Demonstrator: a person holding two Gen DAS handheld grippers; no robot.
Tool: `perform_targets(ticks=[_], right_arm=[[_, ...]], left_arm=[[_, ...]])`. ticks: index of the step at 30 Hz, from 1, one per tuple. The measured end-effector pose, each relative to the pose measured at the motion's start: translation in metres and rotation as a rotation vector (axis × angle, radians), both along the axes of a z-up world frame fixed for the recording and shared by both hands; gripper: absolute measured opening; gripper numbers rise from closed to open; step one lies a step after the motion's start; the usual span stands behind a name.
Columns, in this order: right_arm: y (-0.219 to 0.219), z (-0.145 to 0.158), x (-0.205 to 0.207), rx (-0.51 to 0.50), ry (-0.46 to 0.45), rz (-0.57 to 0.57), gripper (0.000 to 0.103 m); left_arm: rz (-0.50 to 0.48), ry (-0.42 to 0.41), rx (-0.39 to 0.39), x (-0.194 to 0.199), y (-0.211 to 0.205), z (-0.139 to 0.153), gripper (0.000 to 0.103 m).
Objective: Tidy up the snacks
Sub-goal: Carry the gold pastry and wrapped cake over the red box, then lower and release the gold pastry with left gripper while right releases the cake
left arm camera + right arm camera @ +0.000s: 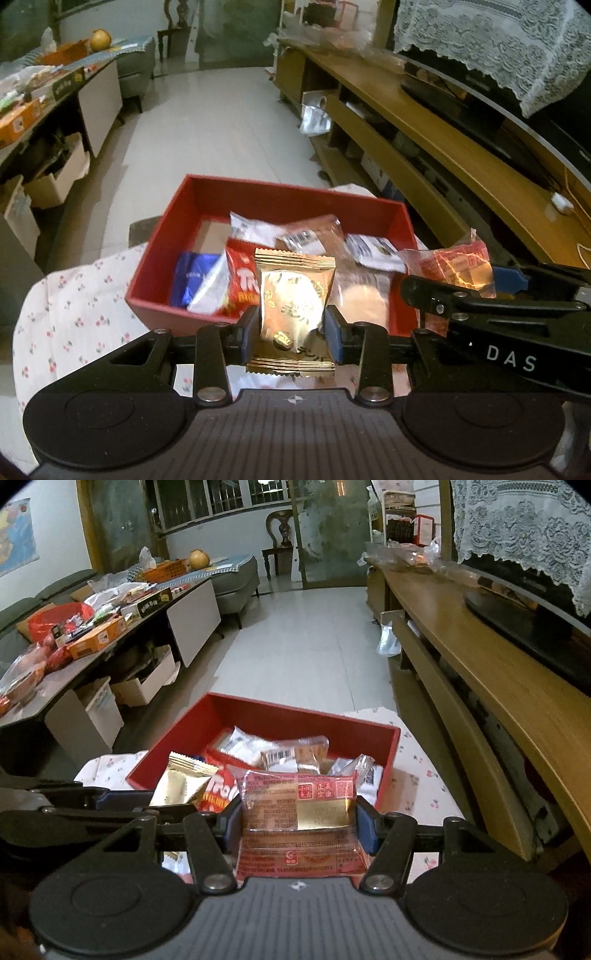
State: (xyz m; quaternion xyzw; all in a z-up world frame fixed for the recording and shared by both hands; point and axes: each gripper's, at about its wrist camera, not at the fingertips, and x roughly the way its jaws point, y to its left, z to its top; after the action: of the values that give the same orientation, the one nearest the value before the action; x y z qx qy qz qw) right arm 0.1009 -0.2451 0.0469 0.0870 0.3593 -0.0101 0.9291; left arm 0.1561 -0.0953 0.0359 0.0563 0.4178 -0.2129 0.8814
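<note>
the left claw (291, 334) is gripping a gold packet (293, 295), the right claw (299, 821) a wider red packet (301, 812); both are nearing the red box (266, 197), where releasing seems next.

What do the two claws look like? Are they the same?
Yes, they match. The left claw and the right claw are both black, with blue pads inside the fingers, flat black bars joined by shiny silver pins, and two round discs on a ridged grey base. White letters, DAS, mark the side of the right one.
</note>
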Motion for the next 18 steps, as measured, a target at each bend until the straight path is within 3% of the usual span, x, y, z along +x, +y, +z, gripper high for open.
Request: perform_targets(ticks=[18], right_arm=[[-0.008, -0.032, 0.062, 0.028, 0.039, -0.022, 0.085]], left_arm=[[0.058, -0.019, 0.071, 0.053, -0.012, -0.024, 0.044]])
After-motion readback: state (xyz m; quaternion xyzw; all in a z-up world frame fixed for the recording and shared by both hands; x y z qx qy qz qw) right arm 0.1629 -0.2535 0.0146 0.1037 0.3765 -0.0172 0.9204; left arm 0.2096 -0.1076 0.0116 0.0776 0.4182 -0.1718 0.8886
